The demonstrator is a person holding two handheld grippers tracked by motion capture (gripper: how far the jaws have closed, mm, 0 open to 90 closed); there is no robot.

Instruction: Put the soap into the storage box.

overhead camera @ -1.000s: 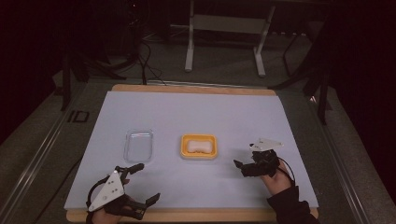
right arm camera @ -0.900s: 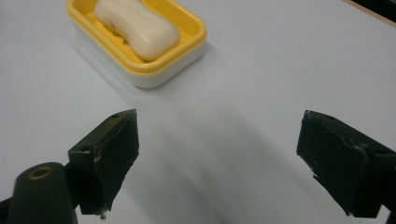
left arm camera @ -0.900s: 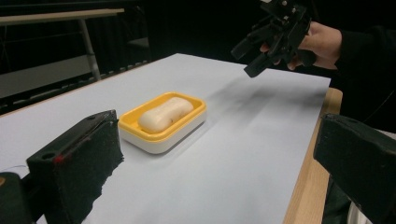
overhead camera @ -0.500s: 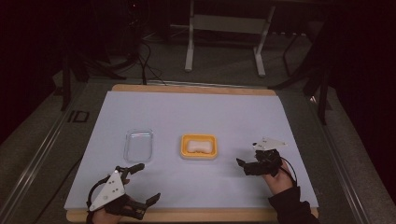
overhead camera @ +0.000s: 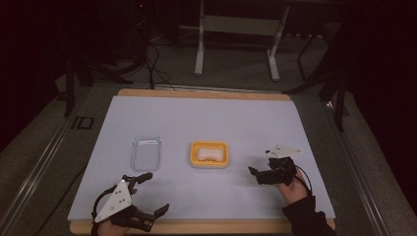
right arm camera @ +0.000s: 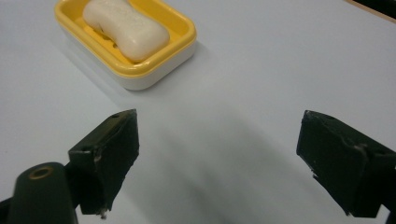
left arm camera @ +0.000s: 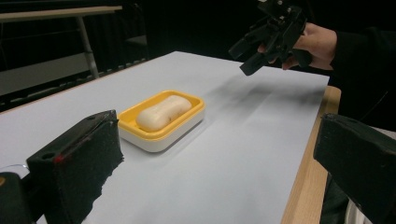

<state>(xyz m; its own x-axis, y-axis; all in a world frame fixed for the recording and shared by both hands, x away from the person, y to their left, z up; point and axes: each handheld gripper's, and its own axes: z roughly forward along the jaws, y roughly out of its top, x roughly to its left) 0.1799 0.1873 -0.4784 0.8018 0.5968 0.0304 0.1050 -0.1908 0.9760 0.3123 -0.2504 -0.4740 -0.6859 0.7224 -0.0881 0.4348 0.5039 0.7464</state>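
The soap bar (overhead camera: pixel 209 154) lay in its yellow dish (overhead camera: pixel 195 157) at table centre. Your right gripper (overhead camera: pixel 259 175) hovered at its 4 o'clock, jaws spread and empty; your left gripper (overhead camera: pixel 151 192) waited at 7 o'clock, likewise agape, just below the clear tray (overhead camera: pixel 146 152).

The high view is dim, the room beyond the desk (overhead camera: pixel 206 123) nearly black. Light falls from above, leaving soft grey shadows just ahead of the right tongs (right arm camera: pixel 217 163). Their near jaws are blurred, while the soap (right arm camera: pixel 125 27) beyond stays sharp.
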